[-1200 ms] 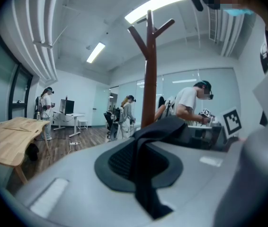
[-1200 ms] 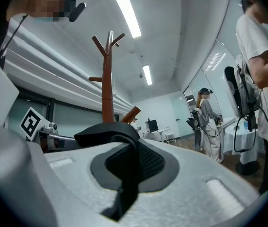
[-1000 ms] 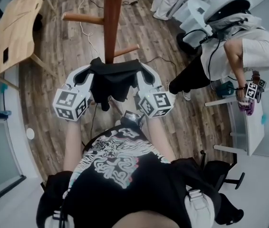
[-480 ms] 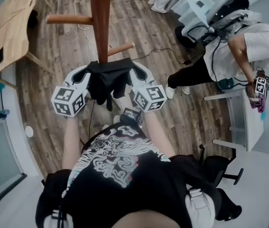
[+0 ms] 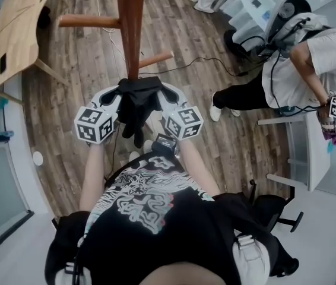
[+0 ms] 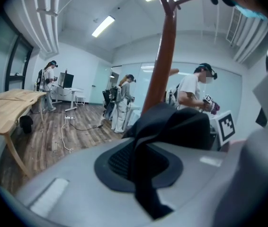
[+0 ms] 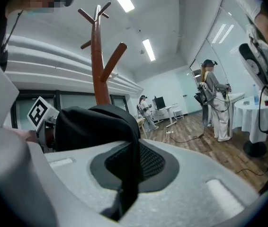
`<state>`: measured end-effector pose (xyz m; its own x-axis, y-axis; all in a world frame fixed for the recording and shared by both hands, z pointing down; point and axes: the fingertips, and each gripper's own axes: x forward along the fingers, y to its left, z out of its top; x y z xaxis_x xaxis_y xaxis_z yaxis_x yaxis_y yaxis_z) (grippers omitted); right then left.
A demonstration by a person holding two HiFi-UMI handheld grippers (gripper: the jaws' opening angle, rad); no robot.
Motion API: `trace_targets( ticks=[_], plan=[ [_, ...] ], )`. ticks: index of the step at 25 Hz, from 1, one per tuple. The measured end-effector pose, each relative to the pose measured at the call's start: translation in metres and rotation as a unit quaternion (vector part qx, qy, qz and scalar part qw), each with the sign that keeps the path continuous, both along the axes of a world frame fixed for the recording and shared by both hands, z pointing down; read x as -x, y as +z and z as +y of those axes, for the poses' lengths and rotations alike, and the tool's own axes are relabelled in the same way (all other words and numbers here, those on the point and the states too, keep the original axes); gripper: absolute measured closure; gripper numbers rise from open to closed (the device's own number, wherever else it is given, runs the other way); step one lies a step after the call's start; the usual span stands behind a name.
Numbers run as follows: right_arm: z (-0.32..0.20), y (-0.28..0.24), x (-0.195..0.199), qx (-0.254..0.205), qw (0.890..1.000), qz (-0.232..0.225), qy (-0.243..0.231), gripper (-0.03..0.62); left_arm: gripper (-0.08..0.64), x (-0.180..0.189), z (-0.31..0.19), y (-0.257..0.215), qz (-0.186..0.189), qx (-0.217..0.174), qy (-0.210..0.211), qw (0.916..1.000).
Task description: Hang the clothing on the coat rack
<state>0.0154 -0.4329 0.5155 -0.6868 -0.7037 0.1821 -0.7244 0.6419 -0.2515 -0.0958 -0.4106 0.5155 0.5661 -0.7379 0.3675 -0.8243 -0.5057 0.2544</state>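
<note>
A black garment (image 5: pixel 137 103) hangs bunched between my two grippers, just in front of the brown wooden coat rack (image 5: pixel 131 28). My left gripper (image 5: pixel 122 92) is shut on the cloth's left end and my right gripper (image 5: pixel 161 92) on its right end. In the left gripper view the cloth (image 6: pixel 181 126) is pinched between the jaws of the left gripper (image 6: pixel 141 162), with the rack pole (image 6: pixel 160 79) rising behind. In the right gripper view the cloth (image 7: pixel 91 124) is clamped in the right gripper (image 7: pixel 127 171), below the rack (image 7: pixel 98 65) and its pegs.
A wooden table (image 5: pixel 10 34) stands at the left. Another person (image 5: pixel 310 58) bends over a white table (image 5: pixel 304 153) at the right. Cables lie on the plank floor (image 5: pixel 73 70). An office chair (image 5: pixel 275 209) is behind me. More people (image 7: pixel 214 98) stand farther off.
Both grippers have come down and drawn closer together with the garment, which now hangs in a narrower bunch by the rack pole.
</note>
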Motion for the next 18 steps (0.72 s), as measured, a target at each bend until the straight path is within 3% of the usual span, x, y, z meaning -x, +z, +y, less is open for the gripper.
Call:
trace_targets(
  ticks=[5, 10, 14, 18],
  plan=[
    [0.012, 0.016, 0.021, -0.004, 0.999, 0.046, -0.025, 0.58, 0.552, -0.004, 0.007, 0.014, 0.003, 0.008, 0.011, 0.9999],
    [0.028, 0.022, 0.026, 0.004, 0.998, 0.043, -0.051, 0.58, 0.552, -0.013, 0.017, 0.023, 0.04, 0.015, 0.019, 0.9989],
    [0.031, 0.022, 0.021, -0.003, 0.999, 0.041, -0.029, 0.578, 0.55, -0.011, 0.023, 0.024, 0.063, 0.026, 0.024, 0.9974],
    [0.032, 0.02, 0.018, 0.008, 0.999, 0.032, -0.033, 0.577, 0.5, -0.016, 0.021, 0.025, 0.057, 0.034, 0.026, 0.9975]
  ],
)
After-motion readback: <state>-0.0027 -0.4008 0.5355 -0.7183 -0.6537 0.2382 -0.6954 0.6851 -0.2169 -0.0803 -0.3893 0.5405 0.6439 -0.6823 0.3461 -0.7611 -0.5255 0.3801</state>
